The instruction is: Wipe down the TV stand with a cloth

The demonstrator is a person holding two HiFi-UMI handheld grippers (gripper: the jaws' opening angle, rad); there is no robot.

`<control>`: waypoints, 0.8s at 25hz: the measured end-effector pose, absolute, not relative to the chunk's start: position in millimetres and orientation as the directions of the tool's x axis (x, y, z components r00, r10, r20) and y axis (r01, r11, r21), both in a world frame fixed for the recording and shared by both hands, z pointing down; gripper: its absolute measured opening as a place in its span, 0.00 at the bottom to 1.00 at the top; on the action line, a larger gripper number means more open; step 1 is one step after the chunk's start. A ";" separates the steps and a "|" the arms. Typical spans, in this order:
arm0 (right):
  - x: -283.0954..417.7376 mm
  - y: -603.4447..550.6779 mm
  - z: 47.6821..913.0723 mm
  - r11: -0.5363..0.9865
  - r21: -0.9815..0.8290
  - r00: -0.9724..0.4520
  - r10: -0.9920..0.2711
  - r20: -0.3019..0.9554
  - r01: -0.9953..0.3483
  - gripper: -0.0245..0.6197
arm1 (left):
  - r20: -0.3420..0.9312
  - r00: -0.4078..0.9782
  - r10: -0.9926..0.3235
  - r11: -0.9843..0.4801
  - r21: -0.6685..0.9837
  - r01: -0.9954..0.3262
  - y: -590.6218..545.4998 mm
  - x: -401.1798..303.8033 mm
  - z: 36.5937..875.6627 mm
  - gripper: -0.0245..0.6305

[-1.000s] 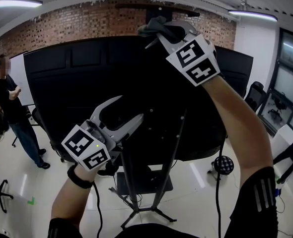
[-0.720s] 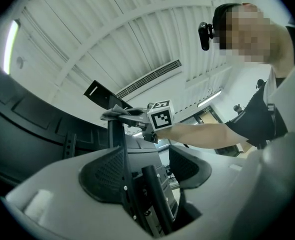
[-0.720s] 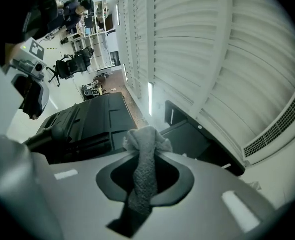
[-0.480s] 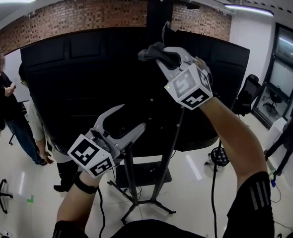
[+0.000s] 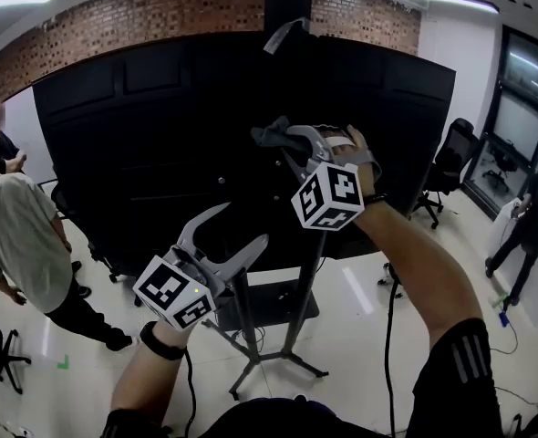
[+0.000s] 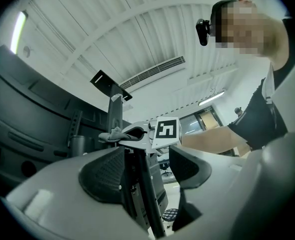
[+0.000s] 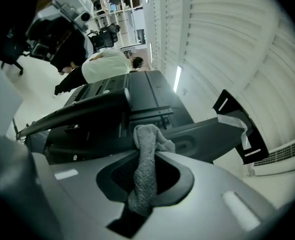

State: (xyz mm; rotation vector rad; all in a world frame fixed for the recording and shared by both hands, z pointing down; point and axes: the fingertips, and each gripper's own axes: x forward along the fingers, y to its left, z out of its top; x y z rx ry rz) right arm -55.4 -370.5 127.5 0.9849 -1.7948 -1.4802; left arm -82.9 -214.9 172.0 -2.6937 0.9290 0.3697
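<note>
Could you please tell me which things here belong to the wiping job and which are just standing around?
Job in hand: grey cloth, clamped in the right gripper; TV stand; left gripper, open.

Just around: person in a pale shirt; office chair; brick wall.

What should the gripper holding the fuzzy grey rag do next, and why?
Probably press the fuzzy grey cloth against a post of the black metal TV stand and slide it down. The right gripper is shut on the cloth, up by the big black TV, and I can't tell whether the cloth touches anything.
</note>
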 end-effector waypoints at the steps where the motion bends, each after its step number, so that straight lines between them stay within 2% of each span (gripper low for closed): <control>1: -56.0 -370.9 135.9 0.103 0.983 -0.535 -0.845 0.004 -0.155 0.11 | -0.316 0.762 -0.565 -0.760 -0.161 -0.630 -215.2 -83.8 176.5 0.50; 7: -55.9 -372.5 163.0 -0.034 0.999 -0.485 -0.874 -0.037 -0.014 0.11 | -0.297 0.751 -0.590 -0.760 -0.112 -0.641 -217.2 -91.6 199.4 0.50; 10: -57.7 -373.7 167.8 -0.054 0.998 -0.458 -0.888 -0.029 0.043 0.11 | -0.287 0.750 -0.596 -0.762 -0.092 -0.641 -219.9 -93.1 210.7 0.50; 14: -58.7 -370.8 195.6 -0.044 0.987 -0.407 -0.913 0.022 0.152 0.11 | -0.276 0.748 -0.603 -0.764 -0.068 -0.641 -217.5 -92.1 223.3 0.50; 20: -59.3 -372.2 249.5 0.025 0.983 -0.379 -0.921 0.093 0.180 0.11 | -0.256 0.743 -0.618 -0.764 -0.028 -0.645 -221.3 -93.2 245.2 0.50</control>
